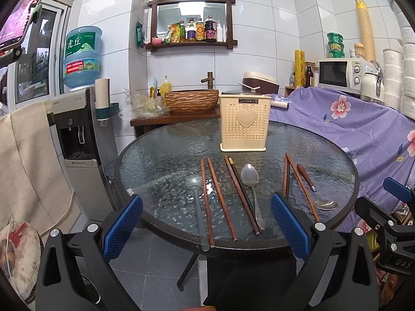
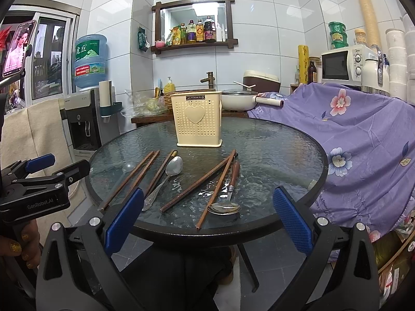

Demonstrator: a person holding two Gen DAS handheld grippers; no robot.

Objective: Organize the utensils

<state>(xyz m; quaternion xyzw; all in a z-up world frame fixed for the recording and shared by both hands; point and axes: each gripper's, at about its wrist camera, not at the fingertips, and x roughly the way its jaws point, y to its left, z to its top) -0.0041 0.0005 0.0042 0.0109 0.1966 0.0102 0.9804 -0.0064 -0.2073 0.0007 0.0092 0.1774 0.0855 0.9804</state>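
Observation:
A cream perforated utensil holder (image 1: 244, 127) (image 2: 198, 121) stands upright at the back of the round glass table (image 1: 160, 155) (image 2: 285, 150). In front of it lie several wooden chopsticks (image 1: 221, 199) (image 2: 197, 184), a clear plastic spoon (image 1: 197, 194) (image 2: 127, 168), a steel spoon (image 1: 252, 186) (image 2: 168, 176) and a wooden-handled spoon (image 1: 315, 191) (image 2: 229, 194). My left gripper (image 1: 206, 229) is open and empty, held off the table's near edge. My right gripper (image 2: 207, 225) is open and empty, near the wooden-handled spoon's bowl.
A purple floral cloth (image 1: 363, 134) (image 2: 363, 134) covers furniture at the right. A water dispenser (image 1: 77, 134) stands at the left. A wicker basin (image 1: 192, 99) and a white pot (image 2: 238, 99) sit on the counter behind the table.

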